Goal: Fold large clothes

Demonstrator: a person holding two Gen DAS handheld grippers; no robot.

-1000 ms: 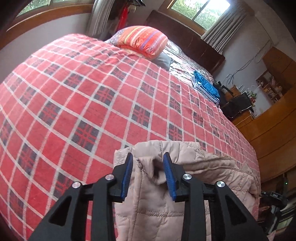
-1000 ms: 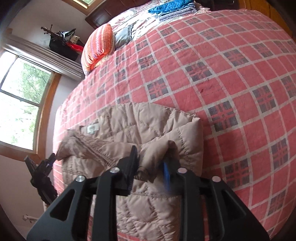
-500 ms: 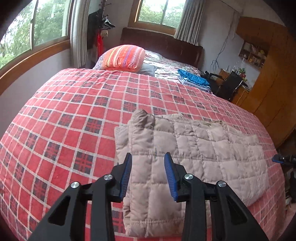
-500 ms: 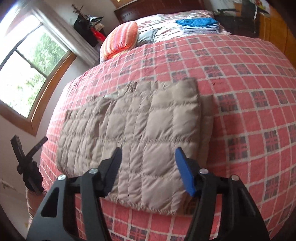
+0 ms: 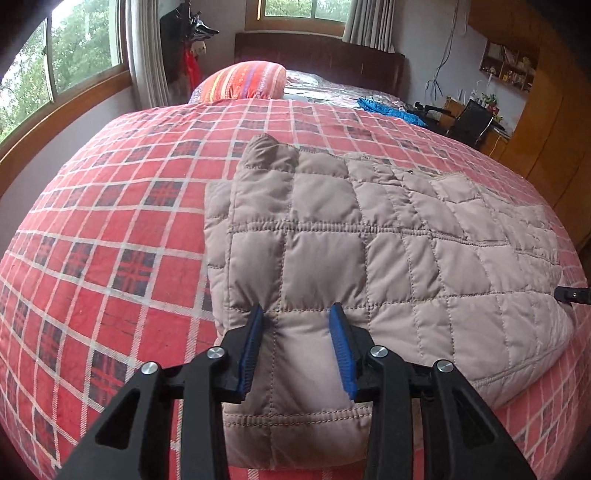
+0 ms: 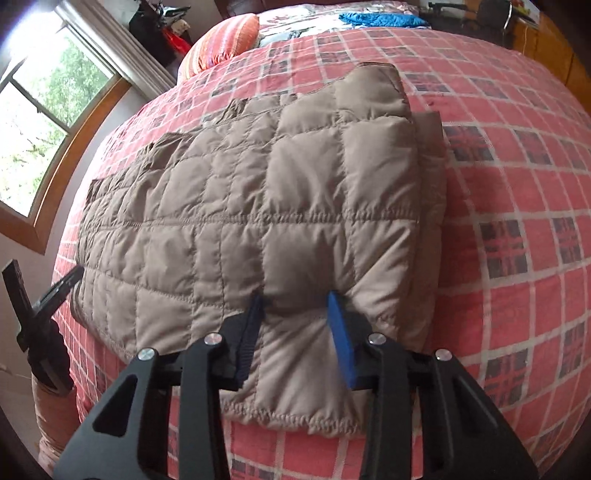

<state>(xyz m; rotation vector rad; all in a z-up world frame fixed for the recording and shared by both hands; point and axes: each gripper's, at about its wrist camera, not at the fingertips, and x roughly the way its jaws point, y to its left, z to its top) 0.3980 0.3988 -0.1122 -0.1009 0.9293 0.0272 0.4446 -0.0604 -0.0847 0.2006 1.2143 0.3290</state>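
A beige quilted jacket point(image 5: 369, 240) point(image 6: 258, 203) lies folded into a flat rectangle on the red plaid bedspread point(image 5: 129, 221) point(image 6: 517, 184), its hem near the bed's front edge. My left gripper point(image 5: 297, 314) digs into the jacket's near left part, and a ridge of padding is pinched between its blue pads. At the jacket's near right part, my right gripper point(image 6: 295, 299) has its fingers sunk in the same way around a bulge of fabric.
A striped orange pillow point(image 5: 243, 79) point(image 6: 221, 40) and a folded blue cloth point(image 5: 391, 109) point(image 6: 384, 18) lie at the head of the bed. Windows are to the left, and a wooden wardrobe point(image 5: 554, 110) to the right. A black piece of equipment point(image 6: 40, 314) stands by the bed's left edge.
A second ago both grippers held up bunched jacket fabric. They let it down flat and the right one opened wide. Both have dropped onto the near edge, and the right has narrowed on the padding.
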